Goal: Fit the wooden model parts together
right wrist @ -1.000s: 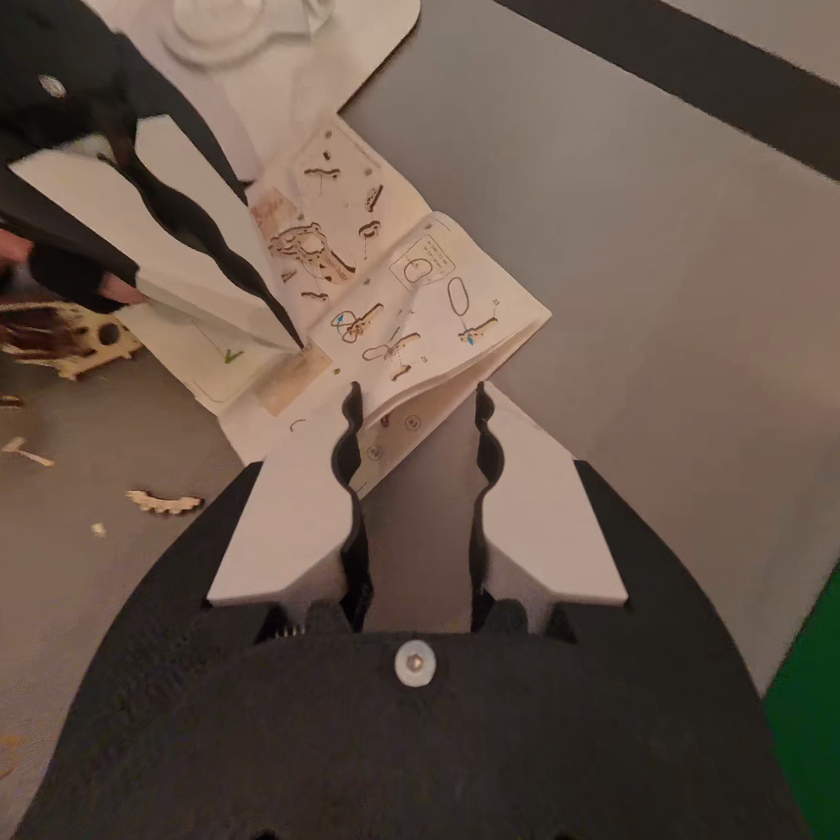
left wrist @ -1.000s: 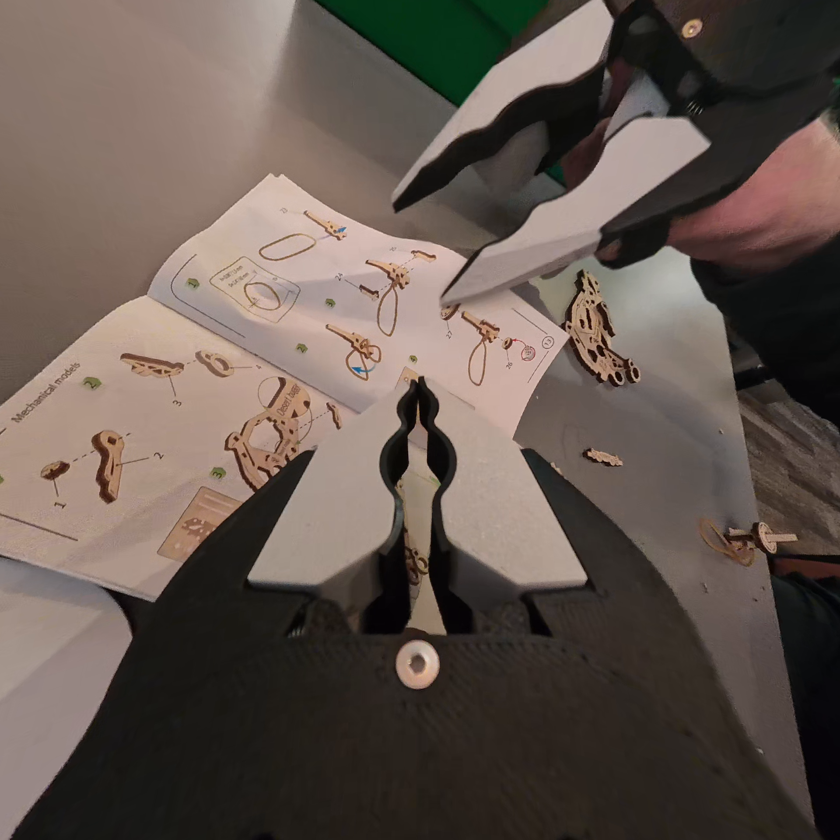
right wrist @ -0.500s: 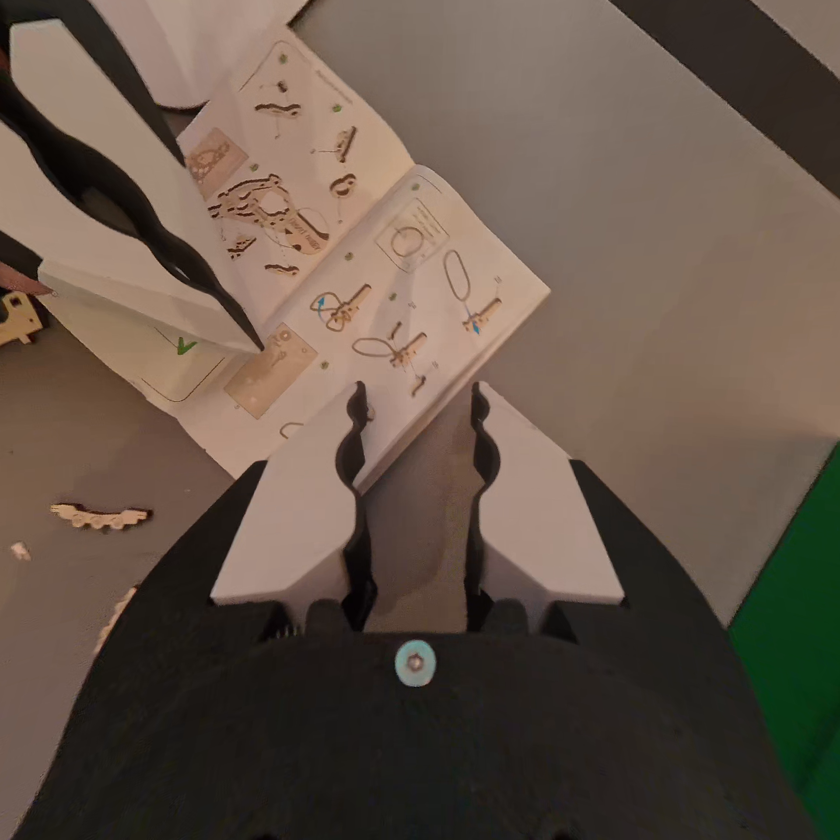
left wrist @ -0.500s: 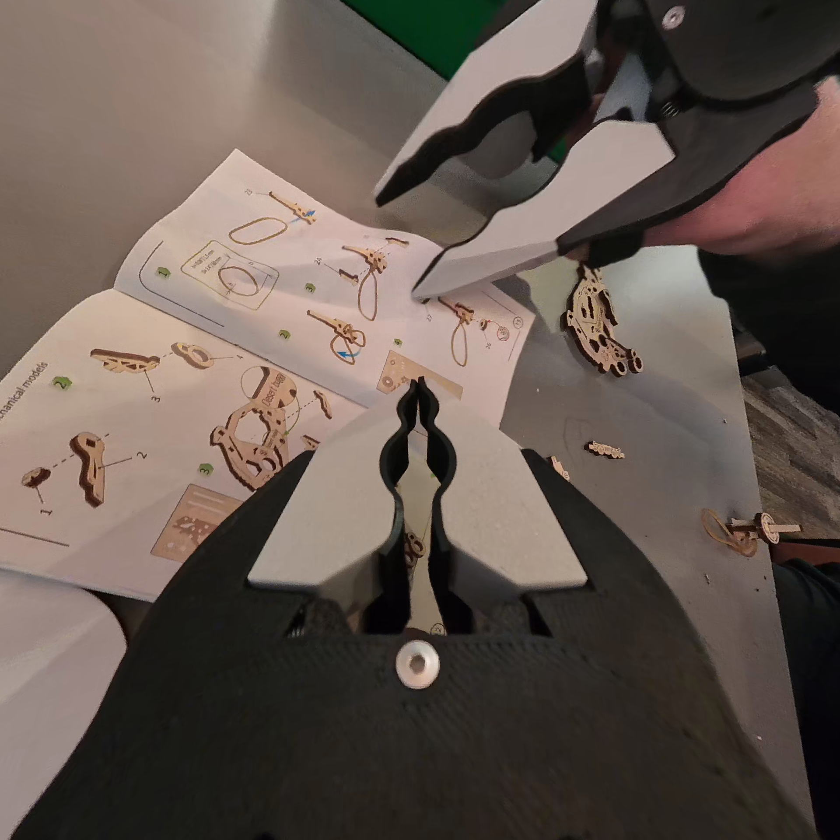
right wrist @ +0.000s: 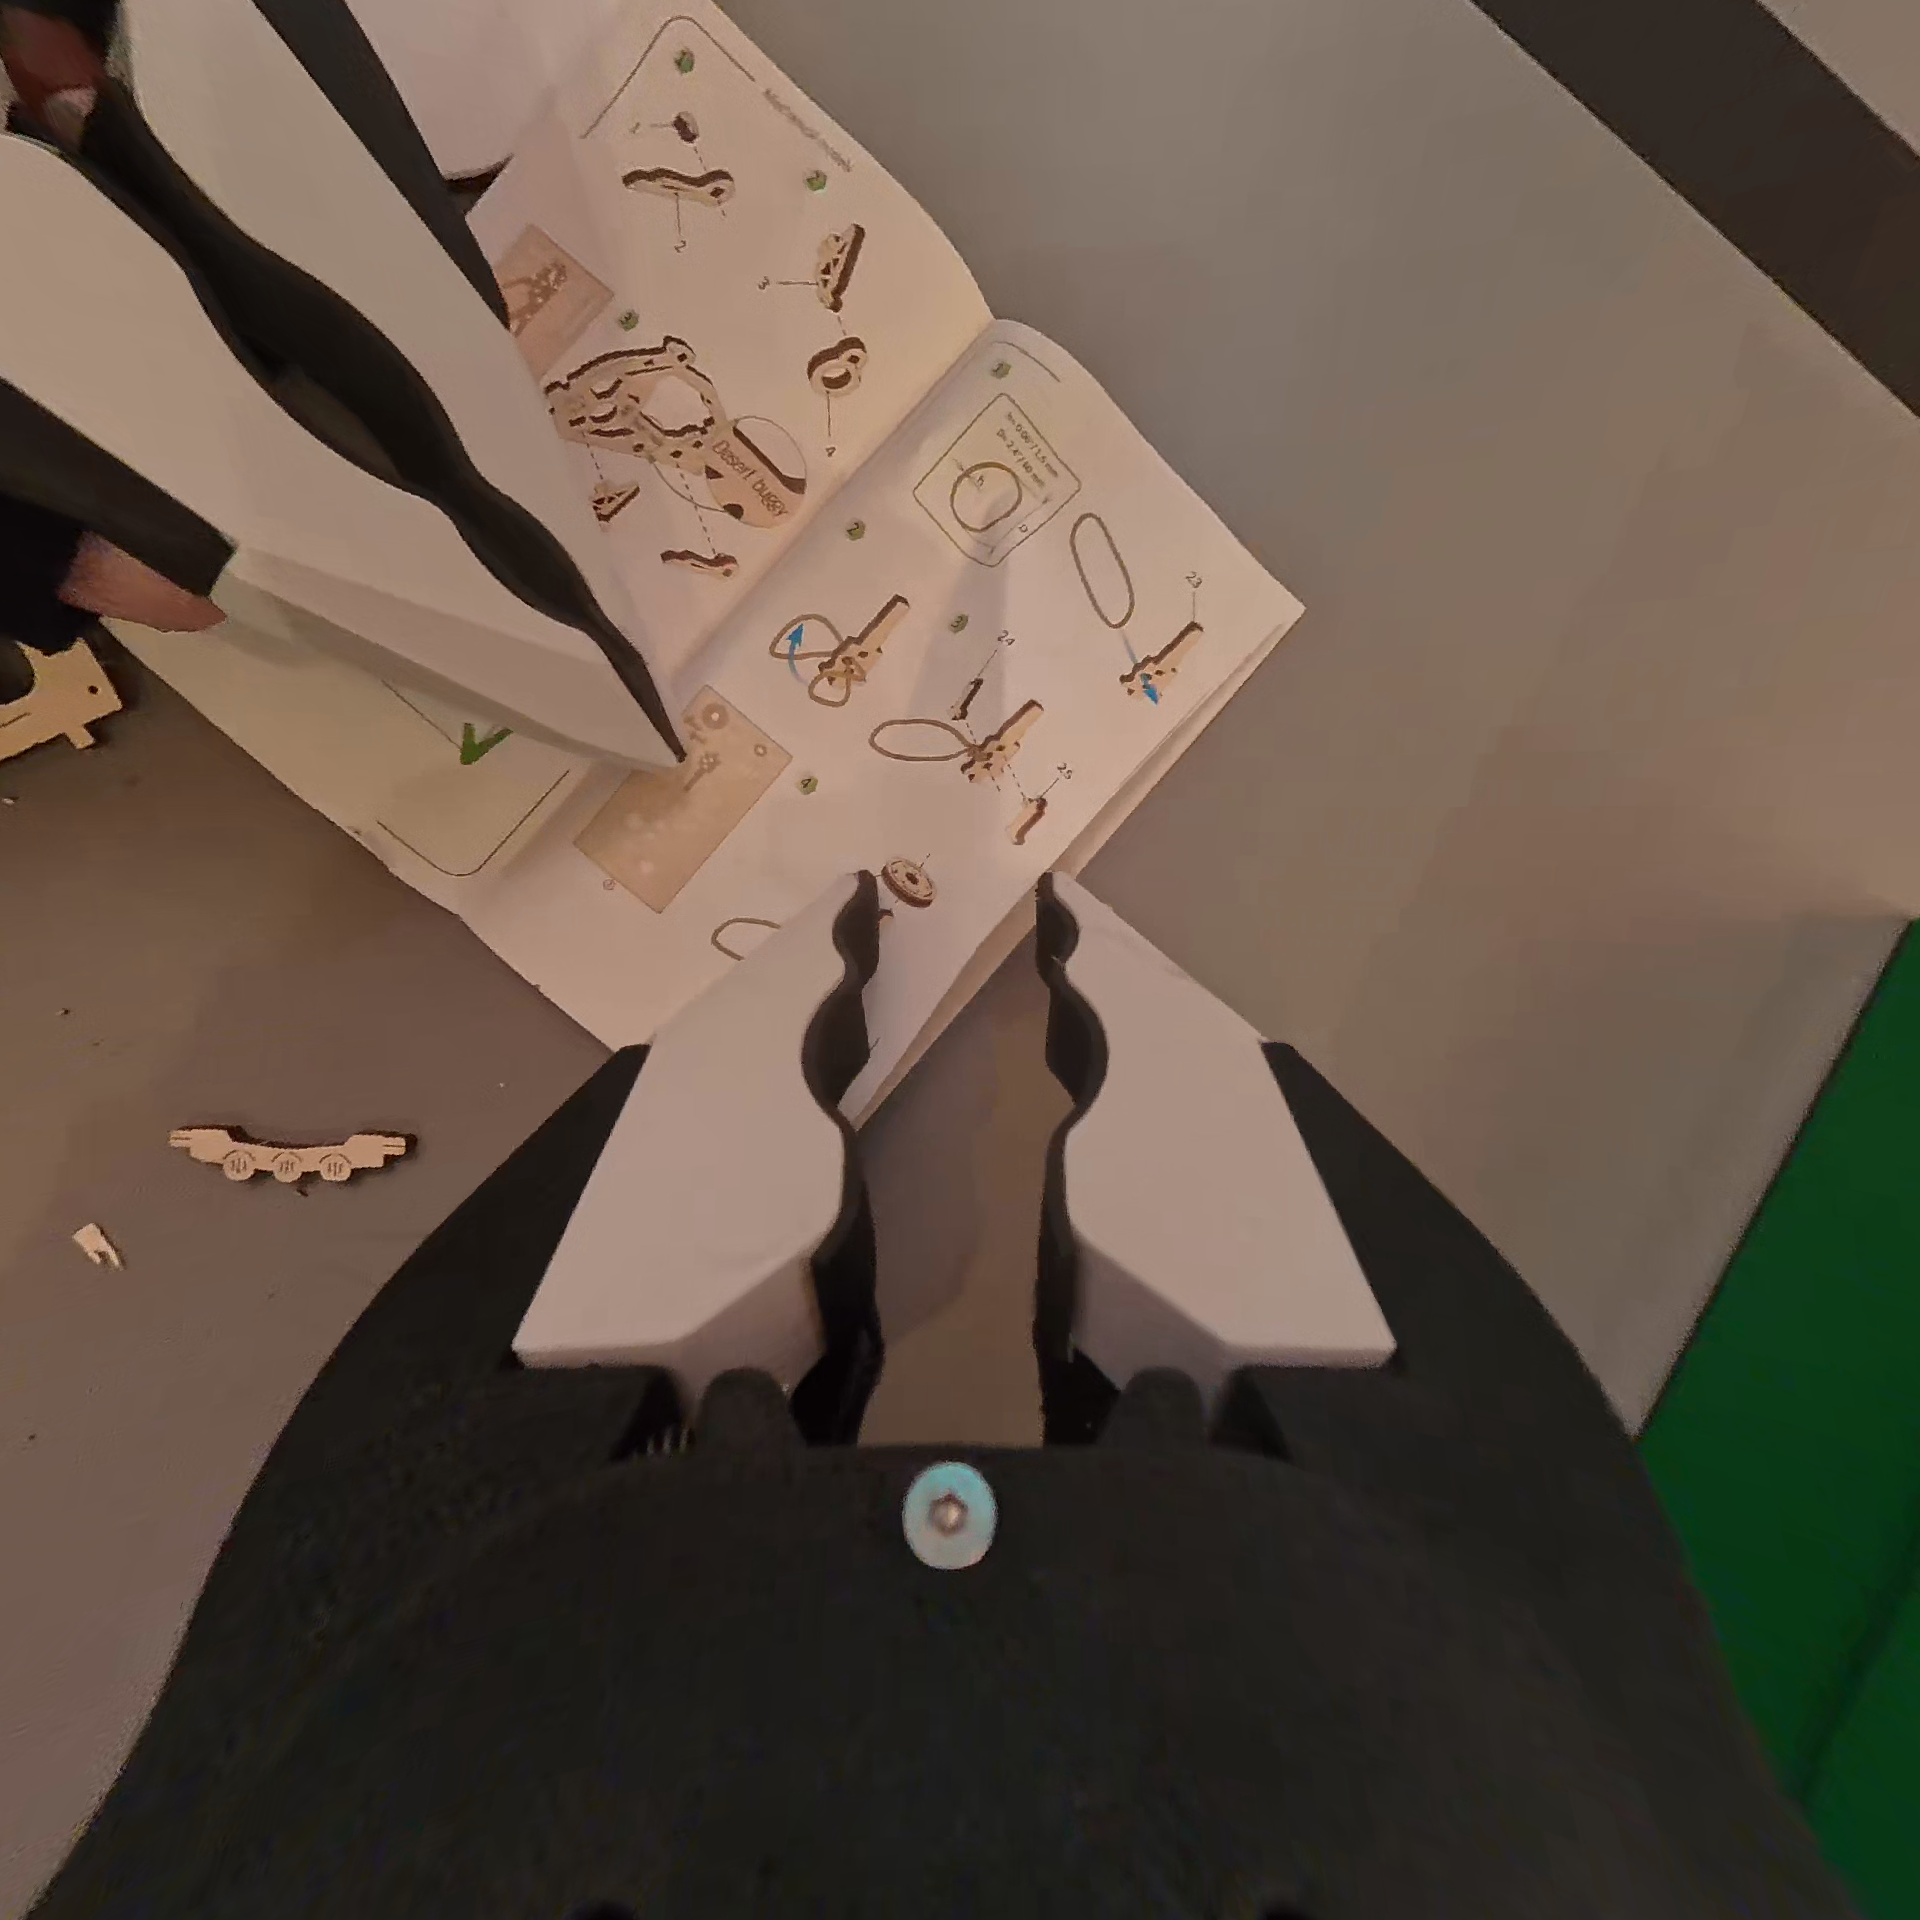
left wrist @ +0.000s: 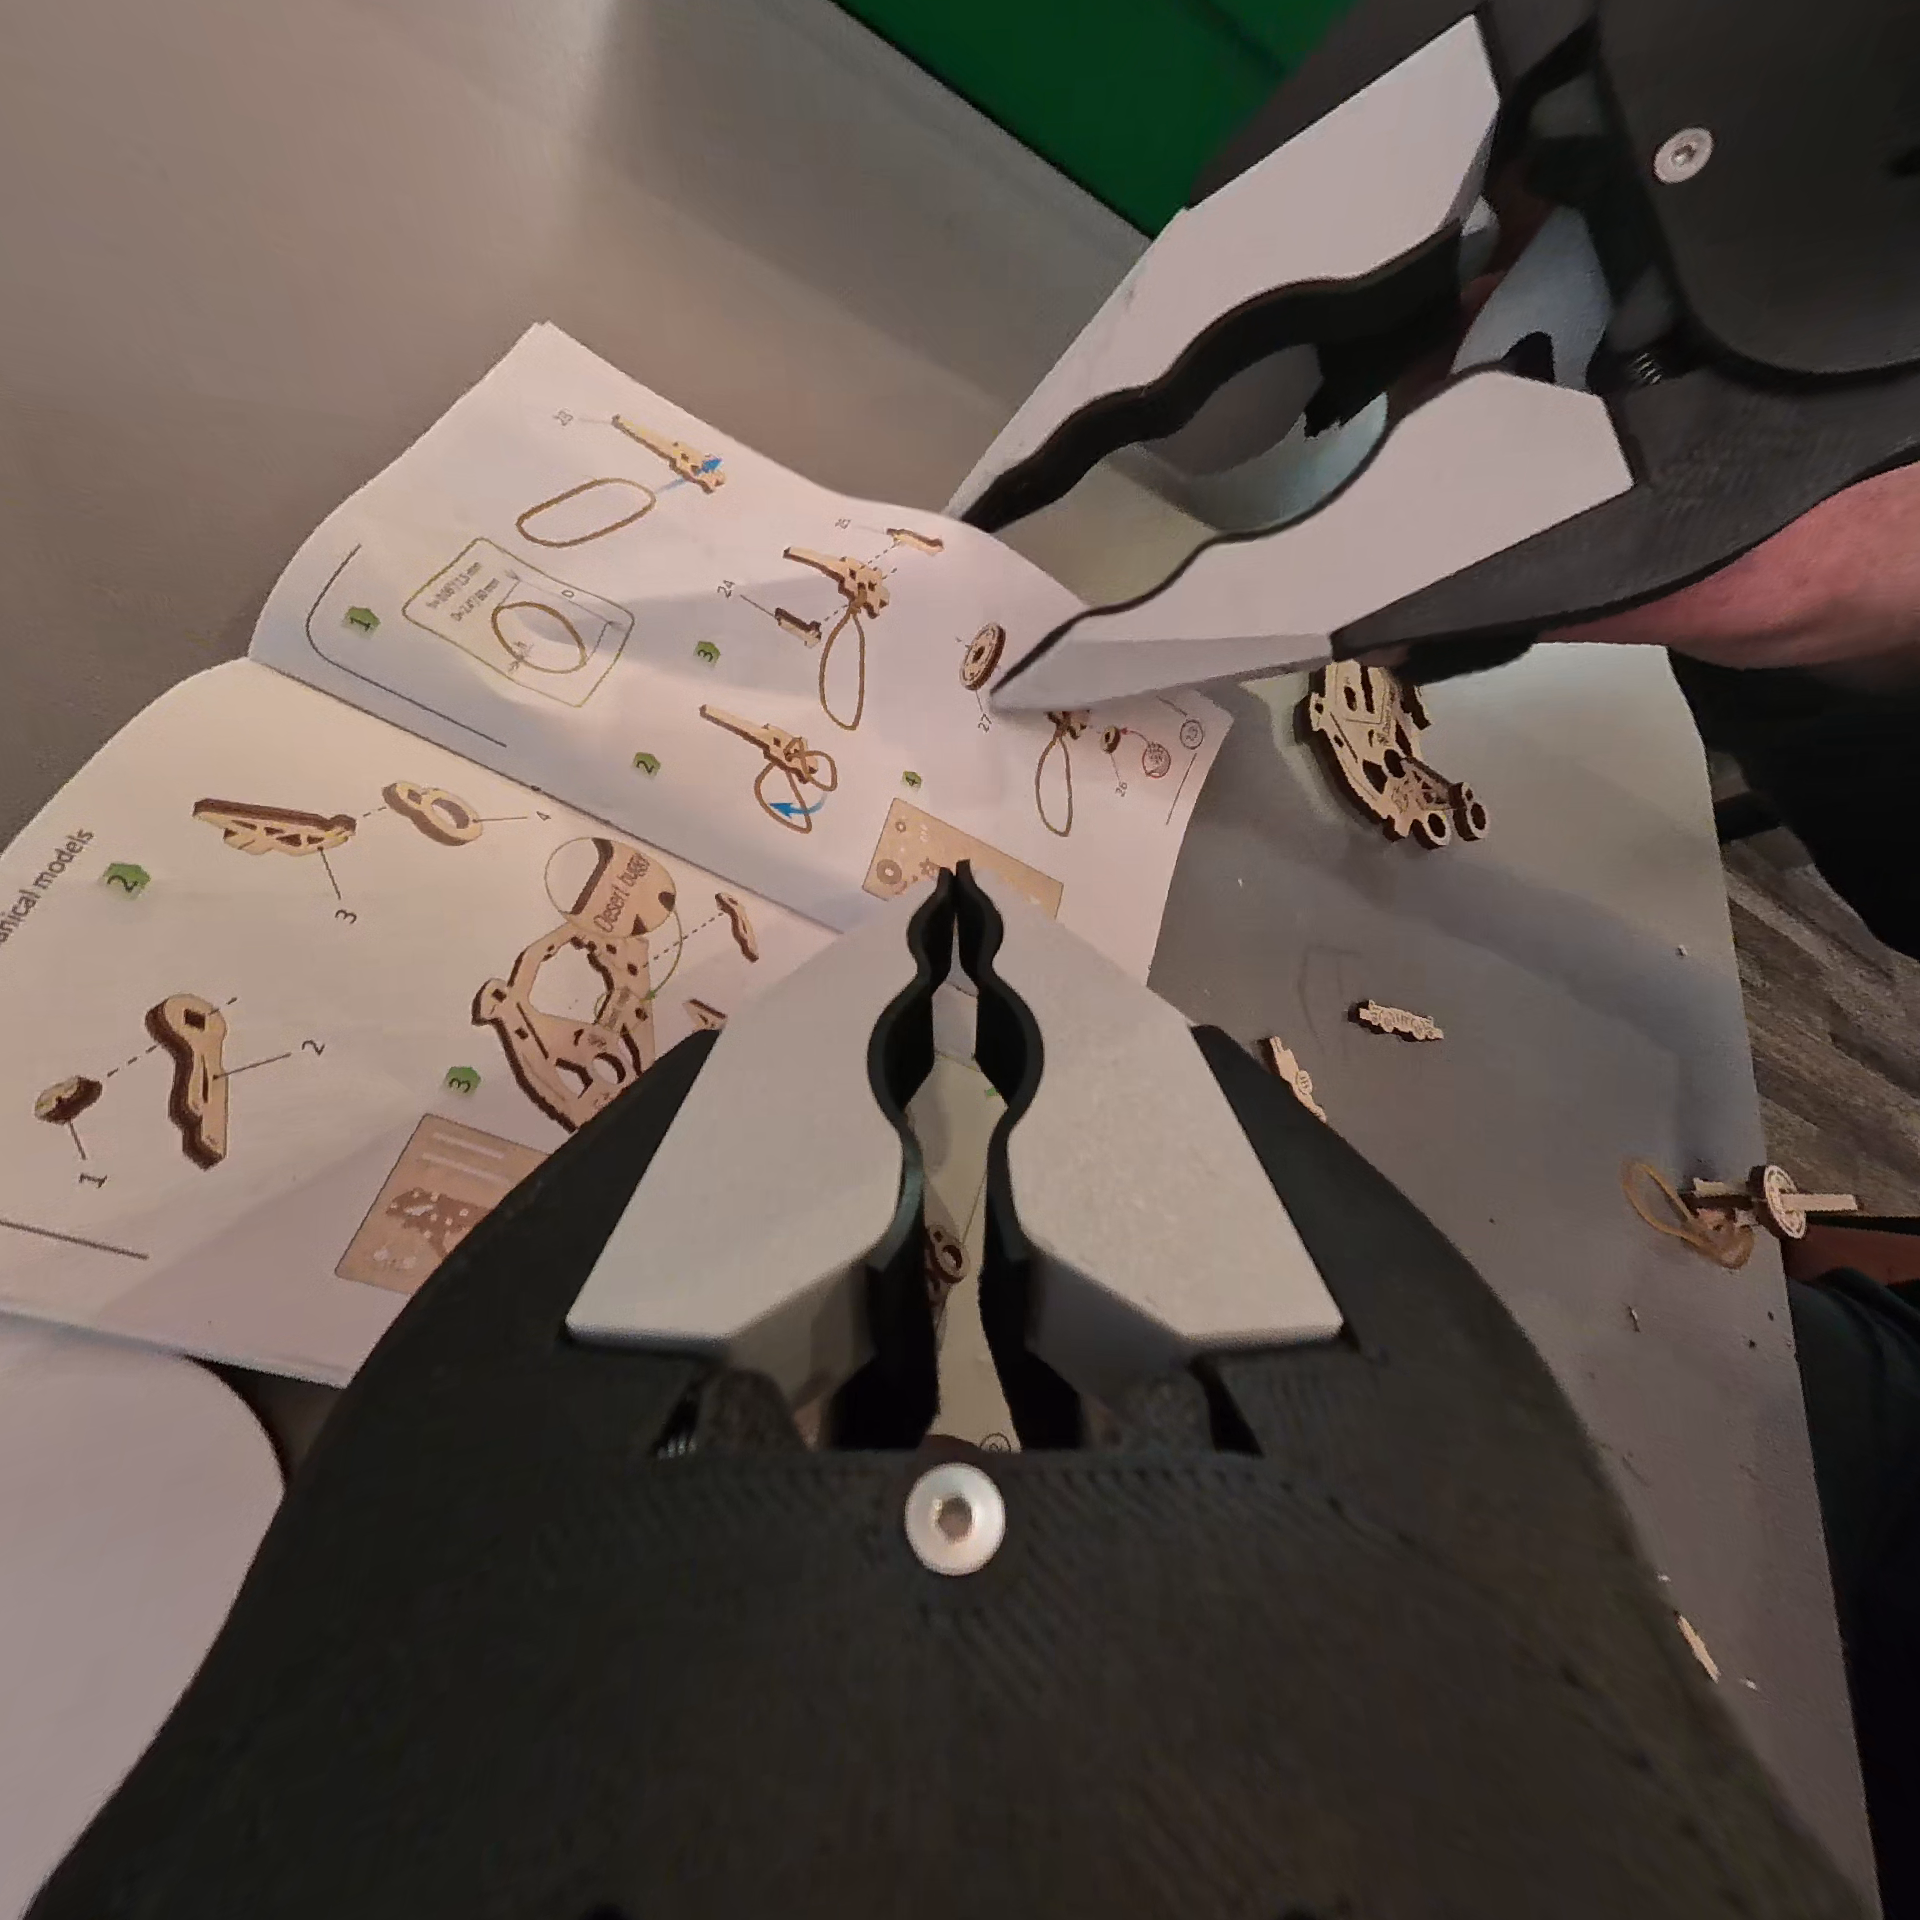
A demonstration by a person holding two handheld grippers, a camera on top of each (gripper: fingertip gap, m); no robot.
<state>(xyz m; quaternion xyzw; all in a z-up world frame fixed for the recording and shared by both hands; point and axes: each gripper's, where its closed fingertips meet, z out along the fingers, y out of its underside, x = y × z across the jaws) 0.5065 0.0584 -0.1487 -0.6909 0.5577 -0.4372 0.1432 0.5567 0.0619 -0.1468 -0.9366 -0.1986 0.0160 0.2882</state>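
An open instruction booklet (left wrist: pixel 312 727) lies on the grey table (left wrist: pixel 1455 1039). My left gripper (left wrist: pixel 954 883) is shut and empty, with its tips down on the booklet's middle; it also shows in the right wrist view (right wrist: pixel 675 753). My right gripper (right wrist: pixel 953 888) is open, and the booklet's (right wrist: pixel 935 582) page edge runs between its jaws; it also shows in the left wrist view (left wrist: pixel 987 603). A wooden model body (left wrist: pixel 1387 758) lies behind the right gripper. A toothed wooden strip (right wrist: pixel 291 1153) and a wooden axle with a rubber band (left wrist: pixel 1735 1210) lie loose on the table.
Small wooden bits (left wrist: pixel 1397 1021) and a chip (right wrist: pixel 99 1244) lie scattered by the booklet. A white sheet (left wrist: pixel 104 1558) sits at the lower left. A green surface (right wrist: pixel 1818 1351) borders the table. The table's edge runs near the axle. The tips of one gripper are about 6 centimeters away from the tips of the other.
My right gripper has moved in and down onto the booklet, so the page edge now sits between its open jaws. My left gripper stays shut on the booklet.
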